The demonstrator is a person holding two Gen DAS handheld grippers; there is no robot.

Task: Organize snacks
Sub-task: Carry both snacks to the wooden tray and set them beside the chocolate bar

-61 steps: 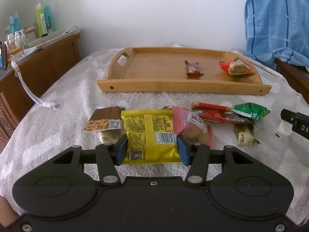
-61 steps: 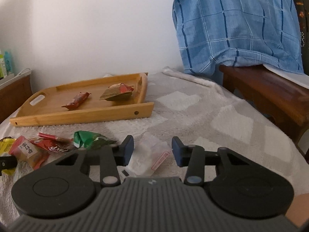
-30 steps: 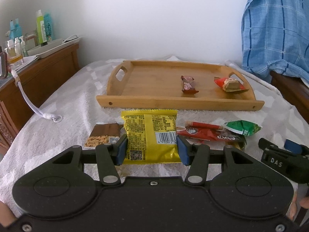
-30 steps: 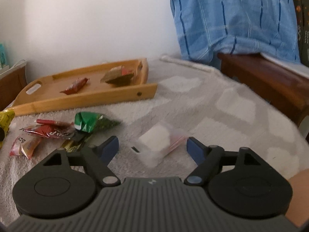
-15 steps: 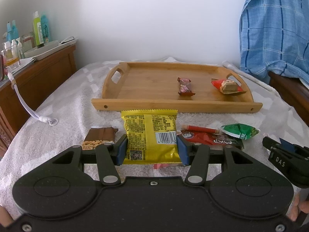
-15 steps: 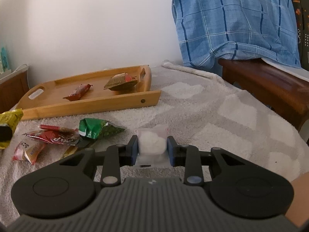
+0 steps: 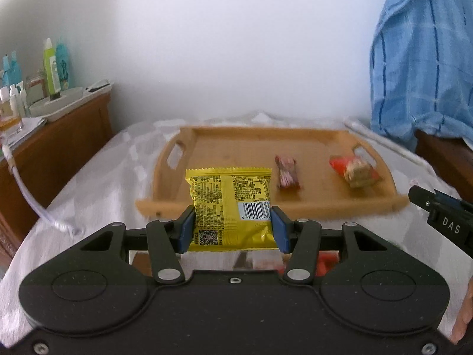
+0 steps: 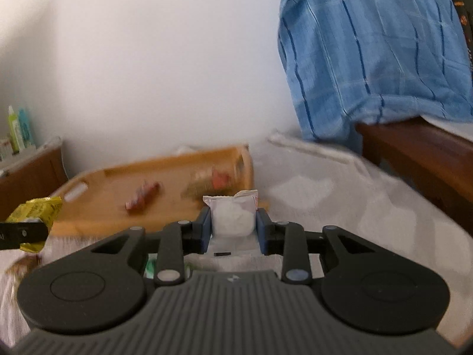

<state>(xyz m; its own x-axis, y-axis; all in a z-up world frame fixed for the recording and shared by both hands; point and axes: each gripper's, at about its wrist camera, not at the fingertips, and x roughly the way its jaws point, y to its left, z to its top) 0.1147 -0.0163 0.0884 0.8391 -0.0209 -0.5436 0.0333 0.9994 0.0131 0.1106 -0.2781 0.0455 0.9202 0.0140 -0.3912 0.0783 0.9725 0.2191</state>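
Note:
My left gripper point(image 7: 232, 226) is shut on a yellow snack packet point(image 7: 229, 207), held upright above the towel-covered table just short of the wooden tray point(image 7: 236, 148). On the tray lie a small brown-red bar point(image 7: 286, 176) and a red-wrapped snack point(image 7: 356, 171). My right gripper point(image 8: 233, 227) is shut on a clear packet with a white snack point(image 8: 233, 214), lifted off the table near the tray's point(image 8: 118, 186) right end. The yellow packet point(image 8: 35, 210) shows at the left edge of the right wrist view, and the right gripper's finger point(image 7: 437, 210) at the right of the left wrist view.
A wooden sideboard point(image 7: 53, 136) with bottles stands on the left. A white cord point(image 7: 38, 207) trails over the towel. A blue checked cloth point(image 8: 375, 53) hangs over dark wooden furniture point(image 8: 419, 151) on the right. Loose snacks lie below the grippers, mostly hidden.
The right gripper closed on the white snack packet and lifted it off the towel. Both grippers rose and moved toward the tray, the left one carrying the yellow packet.

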